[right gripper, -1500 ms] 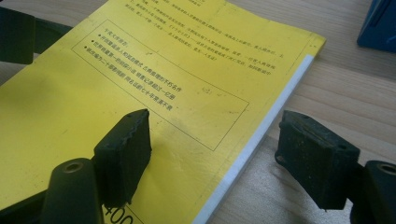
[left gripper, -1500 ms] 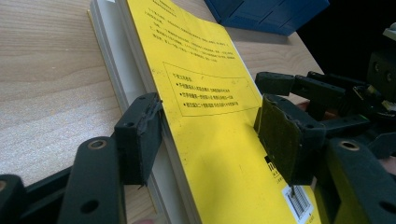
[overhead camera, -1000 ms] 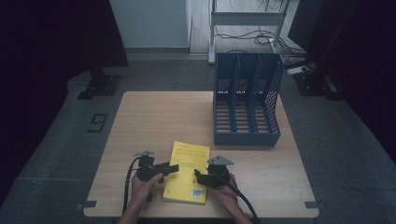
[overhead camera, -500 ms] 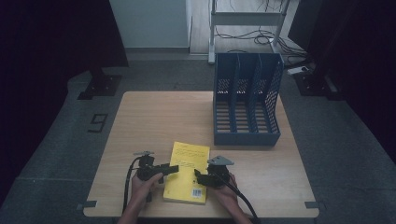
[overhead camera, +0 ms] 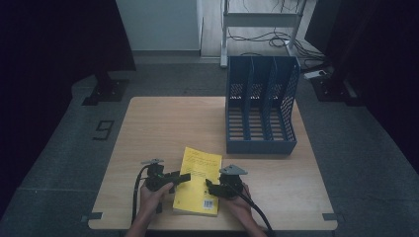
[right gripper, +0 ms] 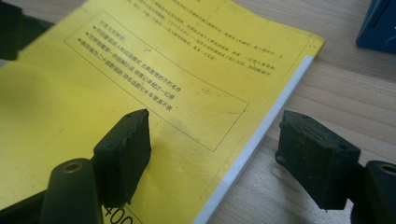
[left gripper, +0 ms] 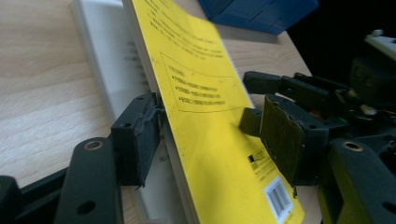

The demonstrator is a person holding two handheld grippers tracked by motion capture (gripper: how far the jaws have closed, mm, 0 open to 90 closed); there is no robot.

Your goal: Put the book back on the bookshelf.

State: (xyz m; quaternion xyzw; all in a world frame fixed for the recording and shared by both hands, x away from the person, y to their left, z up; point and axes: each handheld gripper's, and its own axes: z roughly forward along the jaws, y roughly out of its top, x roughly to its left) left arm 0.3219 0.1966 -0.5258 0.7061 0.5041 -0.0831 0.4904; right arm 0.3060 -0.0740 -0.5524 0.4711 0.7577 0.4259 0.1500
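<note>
High view | yellow book (overhead camera: 197, 180) unmoved | both claws seemingly unchanged

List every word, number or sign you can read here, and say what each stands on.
"9": floor marking left of the table.
"400": yellow book, cut off at the frame's bottom edge.
Boxed print on the cover: too small to read.
Barcode: digits blurred.
</note>
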